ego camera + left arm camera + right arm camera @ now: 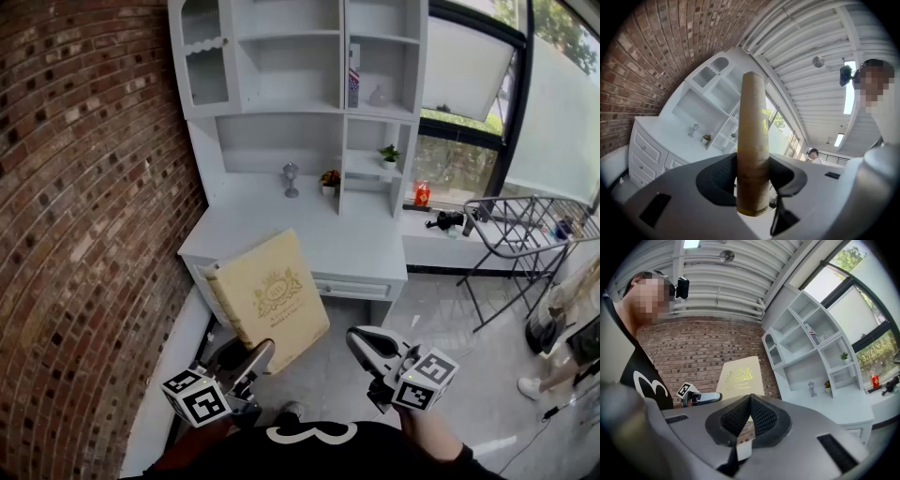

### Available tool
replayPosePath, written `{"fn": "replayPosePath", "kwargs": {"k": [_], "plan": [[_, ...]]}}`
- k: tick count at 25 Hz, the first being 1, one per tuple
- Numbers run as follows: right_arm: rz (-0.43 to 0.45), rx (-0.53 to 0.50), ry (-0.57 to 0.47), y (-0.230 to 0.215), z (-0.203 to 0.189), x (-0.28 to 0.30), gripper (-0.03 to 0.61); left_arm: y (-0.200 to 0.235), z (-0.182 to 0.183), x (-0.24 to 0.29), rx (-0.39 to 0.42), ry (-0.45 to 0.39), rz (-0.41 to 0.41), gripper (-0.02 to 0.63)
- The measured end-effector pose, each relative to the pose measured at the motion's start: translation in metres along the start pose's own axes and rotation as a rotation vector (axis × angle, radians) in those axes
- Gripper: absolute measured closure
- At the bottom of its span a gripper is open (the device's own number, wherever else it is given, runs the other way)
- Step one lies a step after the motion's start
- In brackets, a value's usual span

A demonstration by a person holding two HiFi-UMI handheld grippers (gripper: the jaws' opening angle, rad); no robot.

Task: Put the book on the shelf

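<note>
Nearest the wearer, the left hand-held gripper [261, 352] clamps the lower corner of the cream book [272, 295], whose cover bears gold print. The book is held in the air, tilted, in front of the counter and not yet on any shelf. To its right, the right hand-held gripper [362, 340] is clenched on nothing, its jaws meeting at the tips, apart from the book. Beyond lies the white counter [281, 239], bearing a small goblet-shaped ornament [291, 178] near a potted flower [329, 178]. Above rises the white shelf unit [300, 103]. A brick wall [84, 187] stands at the left.
</note>
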State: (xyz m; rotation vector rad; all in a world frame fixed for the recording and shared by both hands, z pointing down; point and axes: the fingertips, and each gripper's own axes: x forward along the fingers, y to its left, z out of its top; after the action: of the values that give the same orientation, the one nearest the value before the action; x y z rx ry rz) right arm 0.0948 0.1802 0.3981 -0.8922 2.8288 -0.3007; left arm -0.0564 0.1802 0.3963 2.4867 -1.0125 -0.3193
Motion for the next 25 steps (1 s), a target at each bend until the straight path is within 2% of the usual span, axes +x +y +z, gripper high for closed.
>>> {"fn": "replayPosePath", "kwargs": {"k": [6,12,25], "plan": [[-0.006,0.001,-0.007,0.006,-0.003,-0.010,0.569,-0.003,-0.011,-0.009,-0.016,0.003,0.013,0.427],[0.005,0.126,-0.038,0.002,-0.010,-0.017,0.568,-0.010,-0.015,-0.008,-0.011,0.015,0.006,0.428],[-0.035,0.140,-0.053,-0.025,-0.009,-0.014,0.567,0.002,-0.007,0.021,-0.007,0.041,-0.023,0.428]]}}
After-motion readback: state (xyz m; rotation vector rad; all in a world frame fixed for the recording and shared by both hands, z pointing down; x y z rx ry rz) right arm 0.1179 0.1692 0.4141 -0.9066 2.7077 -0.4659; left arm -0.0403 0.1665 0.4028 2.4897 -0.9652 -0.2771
